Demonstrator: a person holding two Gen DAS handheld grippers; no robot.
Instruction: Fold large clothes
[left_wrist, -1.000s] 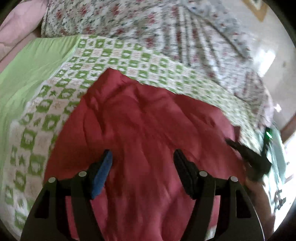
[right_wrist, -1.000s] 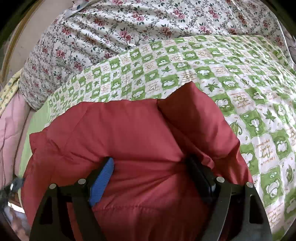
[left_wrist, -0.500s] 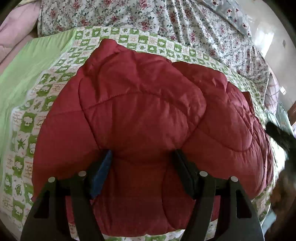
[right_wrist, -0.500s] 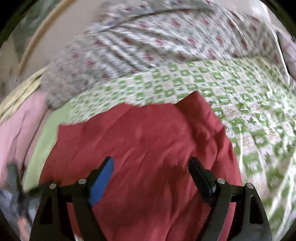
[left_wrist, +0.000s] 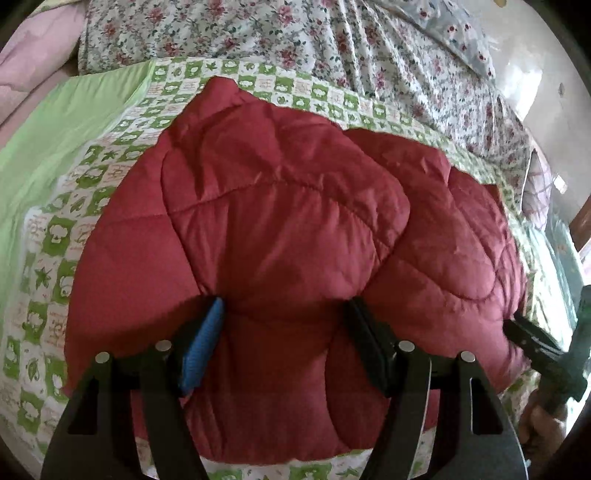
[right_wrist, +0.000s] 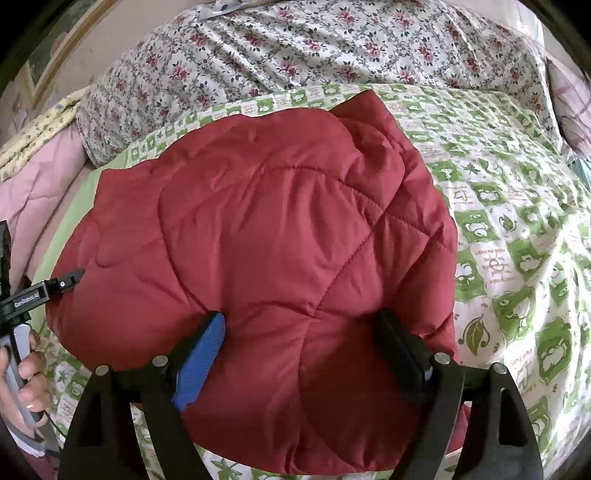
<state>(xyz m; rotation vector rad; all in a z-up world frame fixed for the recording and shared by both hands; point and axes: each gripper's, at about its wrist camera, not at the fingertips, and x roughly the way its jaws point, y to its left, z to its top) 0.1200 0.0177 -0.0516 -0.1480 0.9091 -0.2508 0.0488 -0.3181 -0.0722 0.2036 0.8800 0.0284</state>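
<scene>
Jacket (left_wrist: 280, 229), already folded, is lying just beyond both tongs, long axis running left to right, left tongs (left_wrist: 286, 325) and right tongs (right_wrist: 301, 338) both spread, pinching nothing.

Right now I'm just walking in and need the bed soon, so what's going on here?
A person with a handheld gripper in each hand is folding a red quilted jacket on the green checked bedspread. The jacket lies bunched into a puffy, partly folded bundle. The left gripper and the right gripper both sit at the bundle's near edge with jaws spread wide, padding bulging between the fingers, nothing pinched. A floral quilt lies behind.
</scene>
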